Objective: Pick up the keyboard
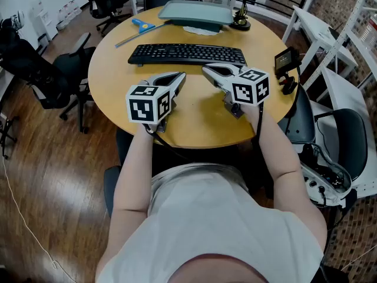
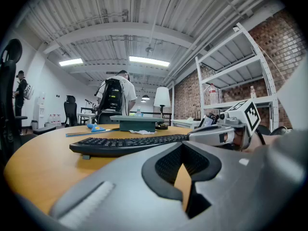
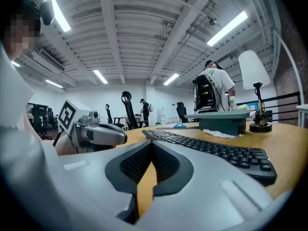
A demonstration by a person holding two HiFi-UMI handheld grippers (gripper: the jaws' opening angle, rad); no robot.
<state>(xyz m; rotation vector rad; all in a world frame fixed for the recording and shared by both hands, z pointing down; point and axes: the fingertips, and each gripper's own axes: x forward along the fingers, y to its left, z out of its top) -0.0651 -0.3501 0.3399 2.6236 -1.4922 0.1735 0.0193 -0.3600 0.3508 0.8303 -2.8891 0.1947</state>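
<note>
A black keyboard (image 1: 187,54) lies flat across the middle of the round wooden table (image 1: 194,122). Both grippers sit low over the table just on my side of it, pointing at its front edge. My left gripper (image 1: 180,75) is shut with nothing between its jaws, a little short of the keyboard's left half. My right gripper (image 1: 207,69) is also shut and empty, close to the front edge near the middle. The left gripper view shows the keyboard (image 2: 130,143) ahead and the right gripper (image 2: 216,134) beside it. The right gripper view shows the keyboard (image 3: 216,150) stretching off to the right.
Behind the keyboard stand a teal tray (image 1: 194,13), a white tissue (image 1: 200,30), a blue-handled tool (image 1: 143,25) and a lamp base (image 1: 240,21). A small screen on a stand (image 1: 286,61) sits at the table's right edge. Office chairs (image 1: 65,75) ring the table. A person with a backpack (image 2: 114,93) stands far off.
</note>
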